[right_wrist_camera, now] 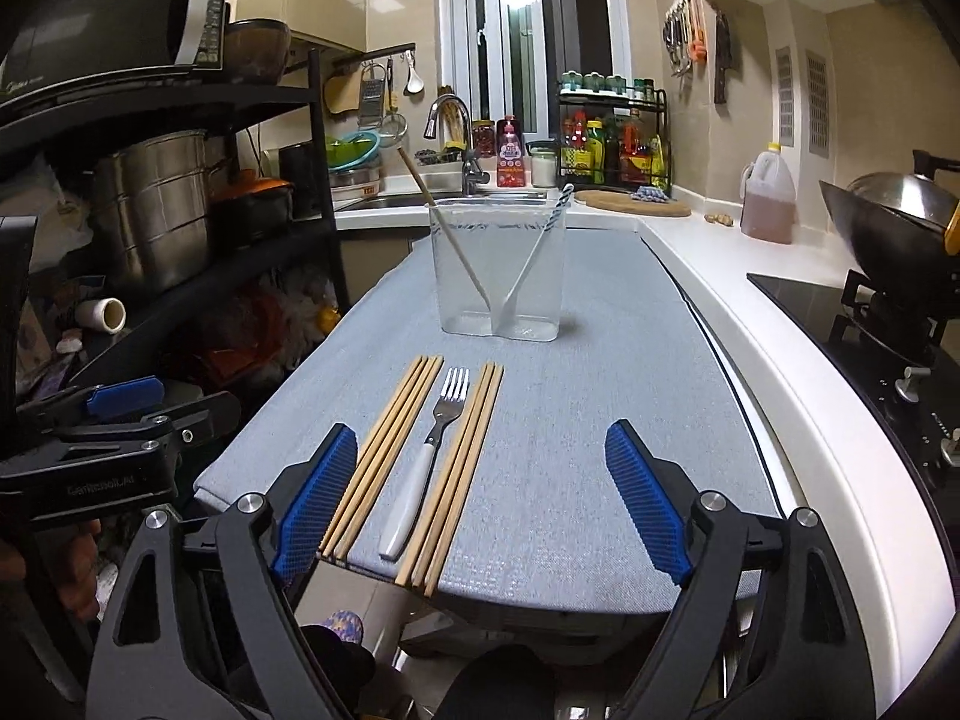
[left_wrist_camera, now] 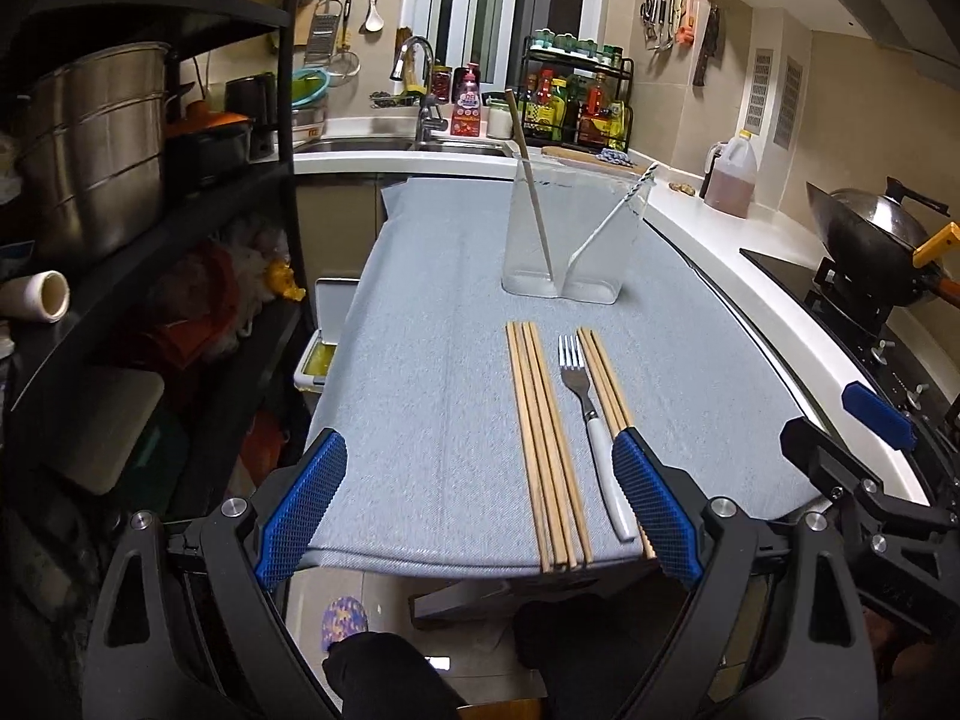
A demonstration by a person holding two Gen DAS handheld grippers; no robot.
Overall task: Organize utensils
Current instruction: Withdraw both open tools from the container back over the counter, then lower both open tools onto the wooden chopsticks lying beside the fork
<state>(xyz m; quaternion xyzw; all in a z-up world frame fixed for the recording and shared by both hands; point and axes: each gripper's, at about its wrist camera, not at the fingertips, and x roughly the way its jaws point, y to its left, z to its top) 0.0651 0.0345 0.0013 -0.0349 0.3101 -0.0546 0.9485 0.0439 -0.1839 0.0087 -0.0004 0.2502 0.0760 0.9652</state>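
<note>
Both claws, left claw (left_wrist_camera: 480, 504) and right claw (right_wrist_camera: 483, 501), hang spread wide and empty over the table (right_wrist_camera: 570, 420) edge (ready to pick); chopsticks (right_wrist_camera: 390, 450) and fork (right_wrist_camera: 432, 450) lie lined up toward the divided holder (right_wrist_camera: 498, 267)

The left gripper (left_wrist_camera: 480, 504) hung wide open over the near edge of the grey cloth-covered desk (left_wrist_camera: 432, 360). Two bundles of wooden chopsticks (left_wrist_camera: 543, 444) lay flanking a white-handled steel fork (left_wrist_camera: 591, 420). Farther back stood a clear two-compartment plastic holder (left_wrist_camera: 570, 228), one stick leaning in each compartment.
</note>
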